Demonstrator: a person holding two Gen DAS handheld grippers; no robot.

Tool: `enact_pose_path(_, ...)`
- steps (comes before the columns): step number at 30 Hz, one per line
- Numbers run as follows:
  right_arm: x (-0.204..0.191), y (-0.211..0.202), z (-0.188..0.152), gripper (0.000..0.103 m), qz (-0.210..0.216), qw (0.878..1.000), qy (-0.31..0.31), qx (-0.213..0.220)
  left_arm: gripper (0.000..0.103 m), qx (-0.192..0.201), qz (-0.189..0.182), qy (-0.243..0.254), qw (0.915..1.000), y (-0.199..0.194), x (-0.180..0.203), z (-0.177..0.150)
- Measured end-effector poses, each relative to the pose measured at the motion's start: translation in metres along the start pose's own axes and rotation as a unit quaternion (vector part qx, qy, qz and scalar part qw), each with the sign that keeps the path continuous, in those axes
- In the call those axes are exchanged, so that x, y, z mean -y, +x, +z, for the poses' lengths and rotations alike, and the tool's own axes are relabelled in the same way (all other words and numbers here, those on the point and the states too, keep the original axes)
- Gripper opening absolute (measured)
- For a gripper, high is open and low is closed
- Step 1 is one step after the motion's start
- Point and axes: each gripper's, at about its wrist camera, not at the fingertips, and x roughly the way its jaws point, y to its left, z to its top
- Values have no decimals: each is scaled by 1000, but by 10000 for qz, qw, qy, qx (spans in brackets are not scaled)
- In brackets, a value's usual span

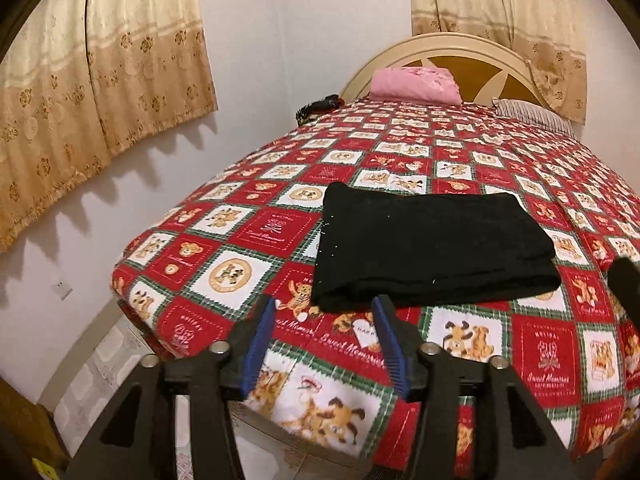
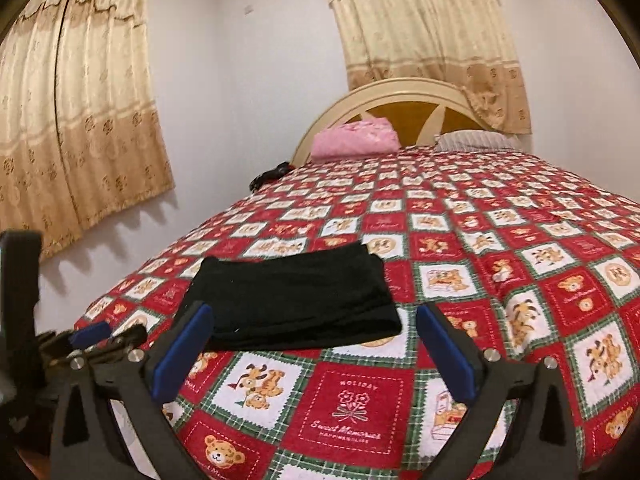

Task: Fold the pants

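Bed [image 1: 460, 160] with red teddy-bear patchwork cover, white walls, beige curtains [image 1: 120, 80], cream headboard [image 2: 384, 92]. Pink bundle [image 1: 414, 84] and striped pillow [image 2: 476, 140] at the head end, small dark object [image 1: 320, 106] by the left edge. Black pants [image 1: 432, 244], folded into a flat rectangle, lie near the foot corner. Left gripper [image 1: 326, 344] part open, empty, just short of the pants. Right gripper [image 2: 314, 356] spread wide, empty, not touching them.
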Motion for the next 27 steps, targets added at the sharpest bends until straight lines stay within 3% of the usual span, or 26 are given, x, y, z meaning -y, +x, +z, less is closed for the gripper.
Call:
enact_pose_path(15, 4, -32, 5, 103, -95, 9991, 87, 405, 58, 160, 3, 37, 9999, -20, 0, -8)
enact_pose_path(27, 16, -31, 3, 103, -166, 9990, 306, 284, 58, 128, 11, 71, 9999, -20, 3, -8)
